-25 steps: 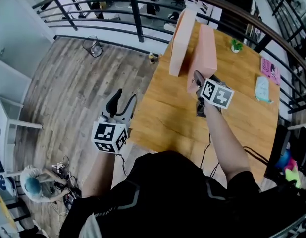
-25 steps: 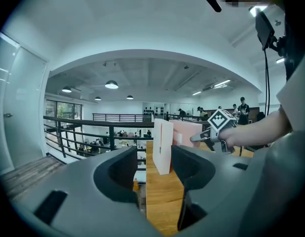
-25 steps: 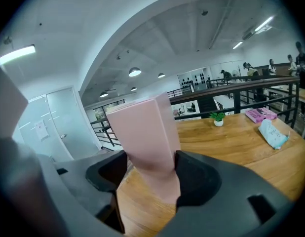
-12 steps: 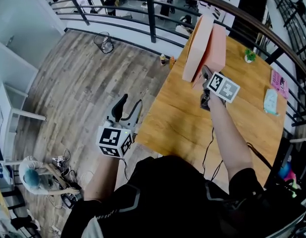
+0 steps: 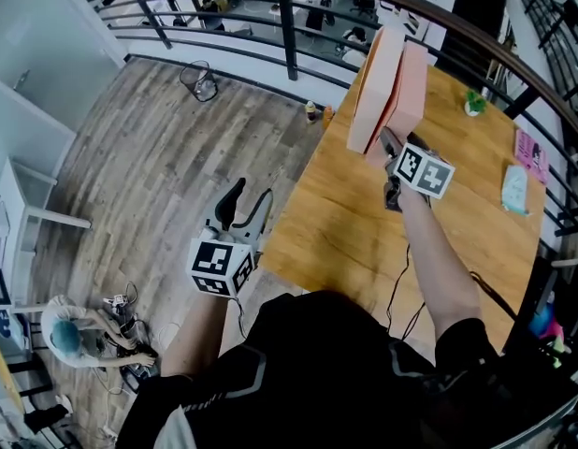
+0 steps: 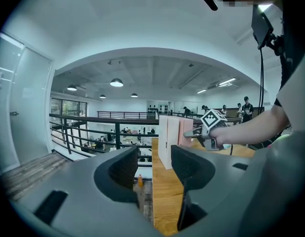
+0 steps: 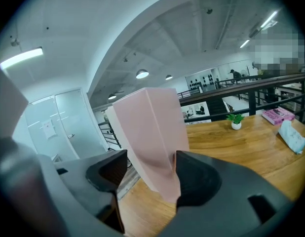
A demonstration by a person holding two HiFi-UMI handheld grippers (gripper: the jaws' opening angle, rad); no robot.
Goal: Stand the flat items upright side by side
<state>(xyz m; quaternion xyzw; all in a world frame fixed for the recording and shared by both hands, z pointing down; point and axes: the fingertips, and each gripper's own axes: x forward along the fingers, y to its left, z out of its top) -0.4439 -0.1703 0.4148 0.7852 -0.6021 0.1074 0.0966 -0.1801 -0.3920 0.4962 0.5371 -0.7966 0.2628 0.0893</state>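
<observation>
Progress: a pale pink flat rectangular box and a salmon-pink flat rectangular box both stand upright, close side by side, near the far edge of the wooden counter; the standing looks done, with only backing away left.
Right claw: released, jaws apart around the salmon-pink box's lower corner.
Left claw: released, empty, off the counter.
Materials: boxes smooth, matte, thin slabs with crisp edges; counter grainy, lightly glossy.
</observation>
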